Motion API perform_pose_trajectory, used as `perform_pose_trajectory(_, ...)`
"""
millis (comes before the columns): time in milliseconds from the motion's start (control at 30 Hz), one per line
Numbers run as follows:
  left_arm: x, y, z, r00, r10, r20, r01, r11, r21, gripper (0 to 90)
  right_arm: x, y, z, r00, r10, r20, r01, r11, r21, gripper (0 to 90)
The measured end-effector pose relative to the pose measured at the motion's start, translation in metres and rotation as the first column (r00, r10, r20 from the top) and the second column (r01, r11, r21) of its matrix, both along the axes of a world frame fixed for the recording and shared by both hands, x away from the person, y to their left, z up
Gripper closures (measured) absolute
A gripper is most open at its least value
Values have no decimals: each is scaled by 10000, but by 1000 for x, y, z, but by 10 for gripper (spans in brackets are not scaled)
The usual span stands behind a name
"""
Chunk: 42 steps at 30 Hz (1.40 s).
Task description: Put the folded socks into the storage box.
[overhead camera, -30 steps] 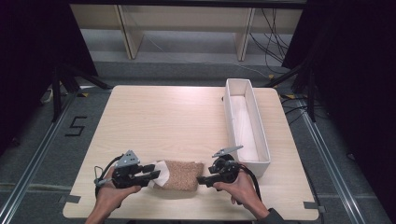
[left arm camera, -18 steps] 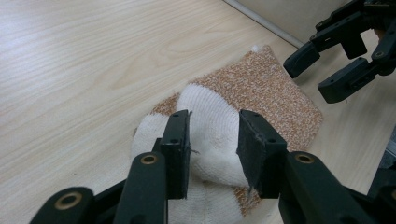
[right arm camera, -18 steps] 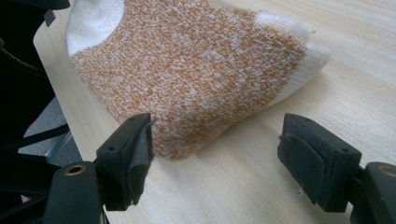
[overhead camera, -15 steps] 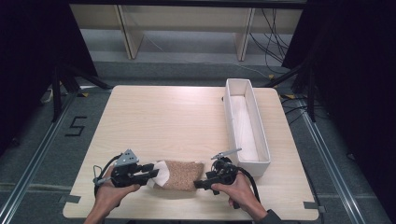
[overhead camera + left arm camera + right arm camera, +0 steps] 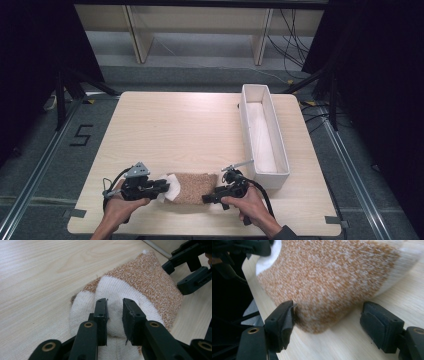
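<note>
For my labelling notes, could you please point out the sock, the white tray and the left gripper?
sock (image 5: 192, 186), high view, brown knitted middle.
white tray (image 5: 276, 126), high view, right wall.
left gripper (image 5: 115, 305), left gripper view, between its fingertips.

This looks like a lab or recording studio set up for capturing tabletop handling, not a home or a shop. A single light wooden table (image 5: 200, 130) stands in the middle of a grey floor (image 5: 45, 165), with black curtains (image 5: 35, 55) hanging on the left and right to close off the space. Metal rails (image 5: 37, 170) run along the floor on both sides of the table, and a marking that reads "5" (image 5: 80, 135) is taped on the floor at the left. Bundles of black cables (image 5: 295, 35) trail across the far right. Plain pale shelving (image 5: 200, 20) lines the far wall.
</note>
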State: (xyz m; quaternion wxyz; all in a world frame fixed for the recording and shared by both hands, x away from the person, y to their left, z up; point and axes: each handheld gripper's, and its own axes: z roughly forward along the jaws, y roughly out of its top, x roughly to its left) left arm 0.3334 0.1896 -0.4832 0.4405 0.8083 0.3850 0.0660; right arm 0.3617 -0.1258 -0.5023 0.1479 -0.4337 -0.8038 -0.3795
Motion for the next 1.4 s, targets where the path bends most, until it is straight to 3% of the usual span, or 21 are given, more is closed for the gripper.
perform_pose_trajectory(33,-1,0,0,10000,-15,18,15,10000,48,730,0,1,0,9998,-180,36,180,9996,-196,261)
perform_pose_trajectory(67,-1,0,-1,10000,-48,-16,48,10000,18,730,1,3,-1,9998,-104,-195,106,9999,93,254)
perform_pose_trajectory(100,0,1,-1,9999,-121,-93,121,9999,3,730,2,4,-2,9998,-217,11,217,9998,12,250)
perform_pose_trajectory(267,1,1,-2,9996,-228,-169,228,9997,-4,736,10,7,-6,9967,-775,228,767,9965,318,238)
perform_pose_trajectory(300,1,0,-2,9997,-206,-137,205,9998,-28,738,12,8,-6,9965,-830,-21,830,9954,480,237)
perform_pose_trajectory(400,1,0,-3,9997,-241,-105,242,9997,55,745,17,12,-7,9919,-1270,10,1268,9905,526,226)
perform_pose_trajectory(600,2,1,-4,9994,-274,-195,272,9996,-84,749,23,23,-12,9940,-1074,225,1040,9875,1188,243)
perform_pose_trajectory(667,2,1,-5,9994,-341,-114,340,9994,-56,750,24,27,-12,9923,-1220,201,1185,9848,1266,253)
perform_pose_trajectory(767,2,2,-4,9994,-322,-83,321,9994,-117,751,28,30,-14,9936,-1133,-27,1119,9774,1792,275)
perform_pose_trajectory(900,2,2,-5,9995,-305,-30,304,9994,-181,751,31,32,-14,9944,-1033,211,973,9764,1929,298)
perform_pose_trajectory(933,2,2,-5,9994,-336,-13,335,9993,-156,751,31,33,-14,9941,-1075,166,1022,9754,1952,299)
perform_pose_trajectory(967,2,2,-4,9996,-269,4,269,9996,-81,751,30,34,-12,9925,-1186,-296,1219,9789,1639,299)
perform_pose_trajectory(1000,2,1,-4,9996,-271,3,271,9996,-83,751,32,37,-16,9932,-1157,90,1129,9813,1556,297)
perform_pose_trajectory(1033,2,2,-4,9996,-293,1,293,9995,-92,751,33,39,-18,9956,-932,94,904,9827,1613,298)
perform_pose_trajectory(1067,2,2,-4,9996,-293,4,293,9995,-90,751,31,42,-16,9947,-964,-351,1008,9823,1581,303)
perform_pose_trajectory(1100,1,1,-5,9998,-188,44,189,9997,-166,751,32,42,-16,9960,-848,283,798,9859,1469,367)
perform_pose_trajectory(1233,2,2,-4,9998,-217,30,217,9997,-149,751,32,40,-12,9954,-747,606,647,9862,1522,462)
perform_pose_trajectory(1267,2,2,-5,9997,-248,85,249,9996,-105,750,30,41,-9,9967,-731,350,669,9857,1549,478)
perform_pose_trajectory(1333,1,2,-5,9996,-266,72,266,9996,-108,749,32,42,-11,9939,-582,933,447,9891,1402,500)
perform_pose_trajectory(1367,1,1,-5,9998,-211,32,211,9997,-153,749,32,43,-10,9944,-665,816,552,9895,1339,508)
perform_pose_trajectory(1400,1,2,-5,9997,-227,24,227,9996,-156,749,31,43,-8,9927,-603,1040,479,9919,1179,523)
